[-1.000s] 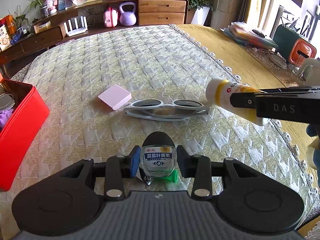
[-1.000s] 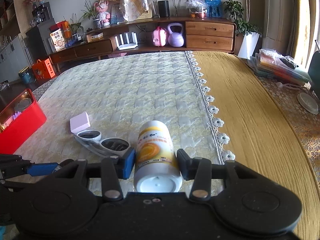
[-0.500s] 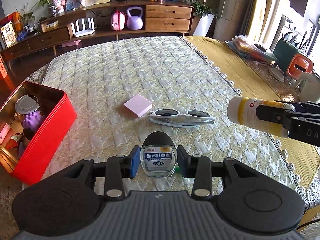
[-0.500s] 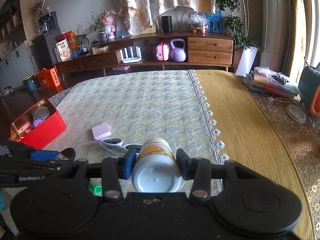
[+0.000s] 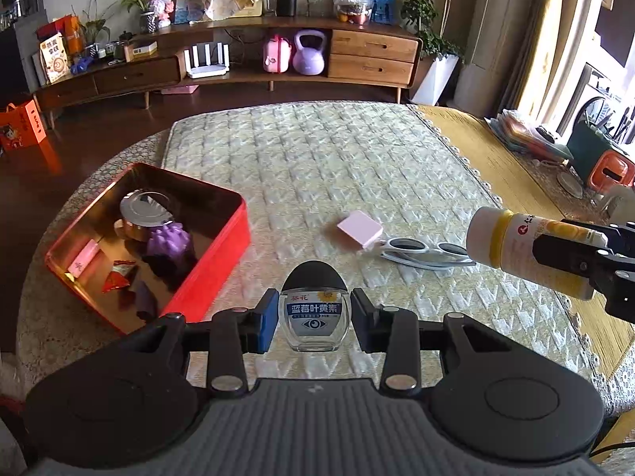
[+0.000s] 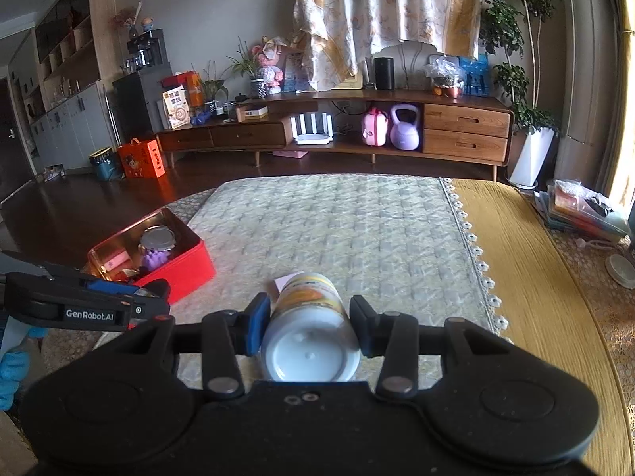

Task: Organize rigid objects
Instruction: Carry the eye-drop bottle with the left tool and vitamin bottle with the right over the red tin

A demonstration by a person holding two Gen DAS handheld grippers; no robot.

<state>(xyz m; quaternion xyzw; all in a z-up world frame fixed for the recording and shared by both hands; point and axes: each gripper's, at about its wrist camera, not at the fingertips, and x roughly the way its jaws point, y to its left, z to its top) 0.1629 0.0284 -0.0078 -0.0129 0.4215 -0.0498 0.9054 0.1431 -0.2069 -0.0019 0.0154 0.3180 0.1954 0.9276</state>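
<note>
Fingers (image 5: 265, 325) grip glass bottle (image 5: 313, 309), sunglasses (image 5: 426, 253) only left view

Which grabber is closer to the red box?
Left. The left gripper, holding the small glass bottle, is right beside the red box. The right gripper, holding the white and yellow bottle, is farther away, past the sunglasses.

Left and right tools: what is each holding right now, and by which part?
Left tool clamps the small clear glass bottle with a black cap by its sides, below the cap. Right tool clamps the white and yellow plastic bottle around its body.
</note>
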